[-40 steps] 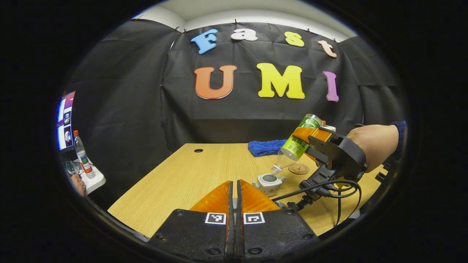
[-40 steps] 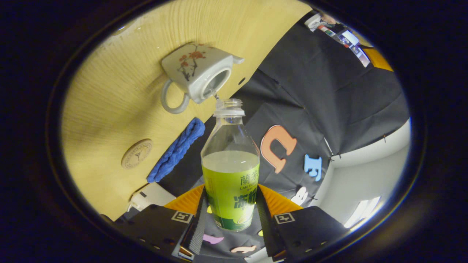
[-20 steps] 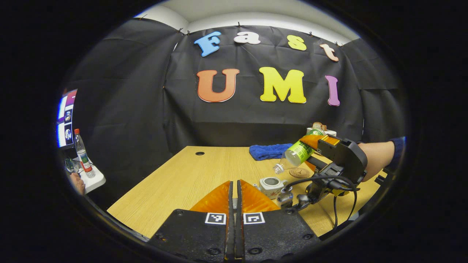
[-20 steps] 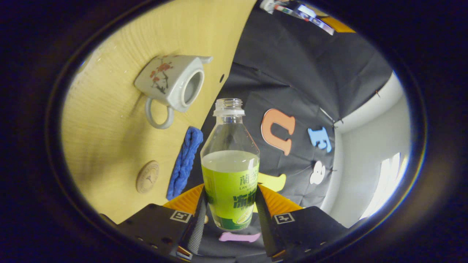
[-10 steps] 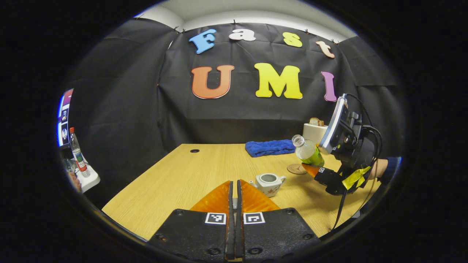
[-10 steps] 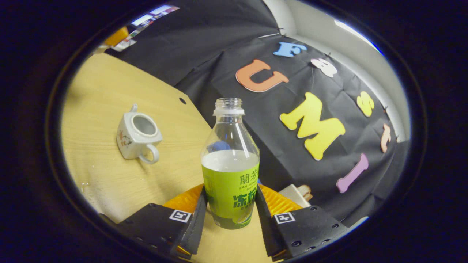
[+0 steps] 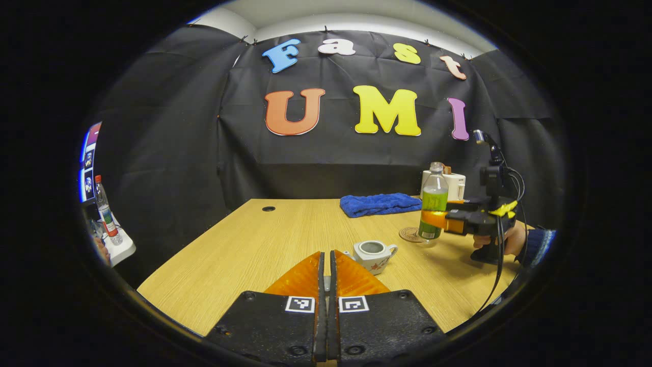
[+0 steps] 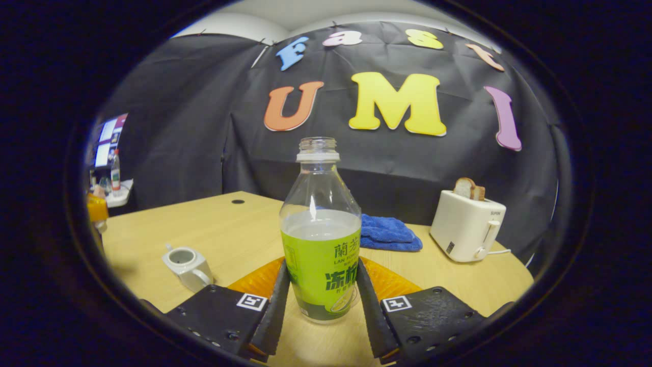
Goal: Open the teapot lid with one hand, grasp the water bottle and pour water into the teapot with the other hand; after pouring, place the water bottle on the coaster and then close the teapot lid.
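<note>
Right gripper (image 8: 320, 300) fingers pinching the upright water bottle (image 8: 321, 239); left gripper (image 7: 328, 275) fingers pressed together.

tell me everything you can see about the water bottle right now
The water bottle is clear plastic with a green label round its lower half, uncapped, its threaded neck open. Liquid stands just above the label's top edge. It is upright, clamped at the label by the right gripper, one finger on each side. In the left gripper view it is at the coaster; whether its base already rests there I cannot tell. The blue cloth lies behind it.
</note>
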